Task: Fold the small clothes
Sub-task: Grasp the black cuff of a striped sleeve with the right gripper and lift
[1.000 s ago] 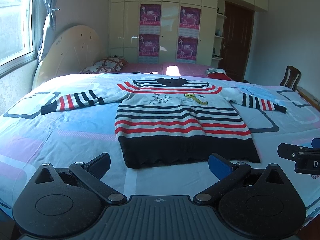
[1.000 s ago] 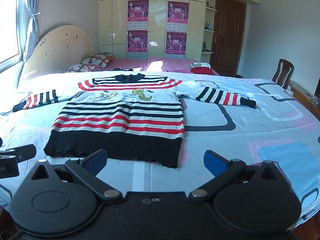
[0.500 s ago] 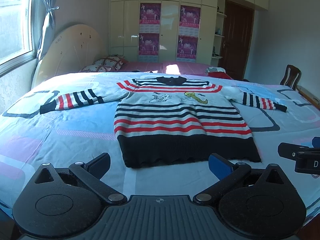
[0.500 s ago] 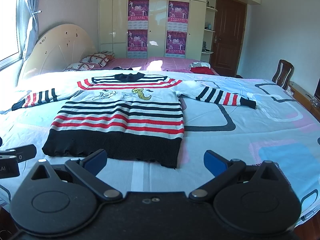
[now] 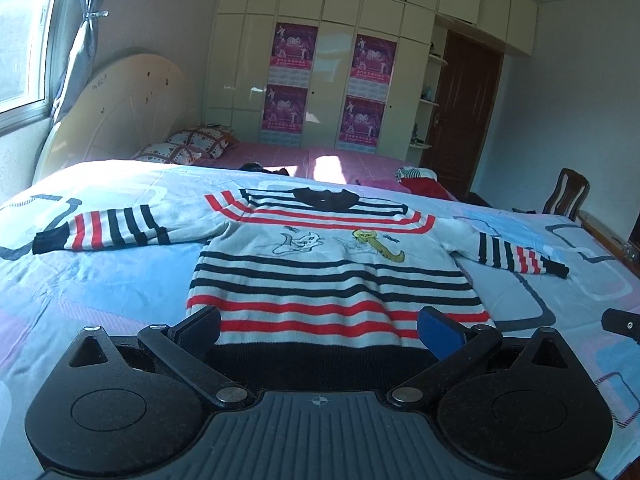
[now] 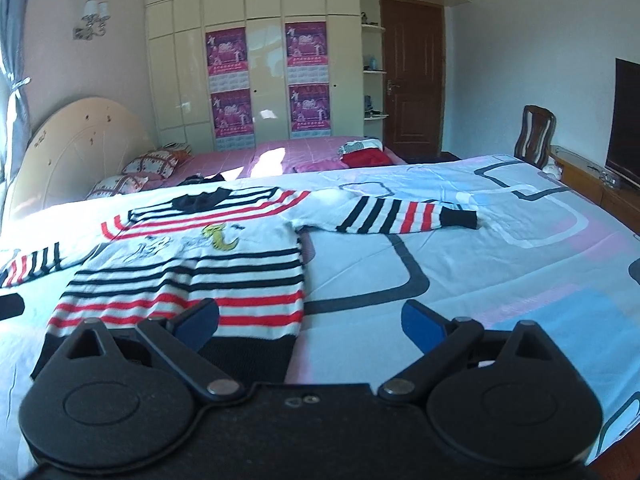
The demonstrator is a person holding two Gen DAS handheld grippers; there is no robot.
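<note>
You are working over a bed (image 5: 100,280) covered with a pale blue sheet patterned in pink and grey. Nearest you, your left tool (image 5: 318,330) sits with its fingers spread wide and empty, low over the black hem of the striped sweater (image 5: 328,276). Your right tool (image 6: 312,322) is likewise spread and holds nothing, over the hem's right corner. The sweater lies flat, front up, both sleeves stretched out sideways, collar pointing away from you. Beyond it lie pillows (image 5: 184,148) against a cream headboard (image 5: 116,108), then a wardrobe (image 5: 320,60) with pink posters and a brown door (image 6: 412,76).
</note>
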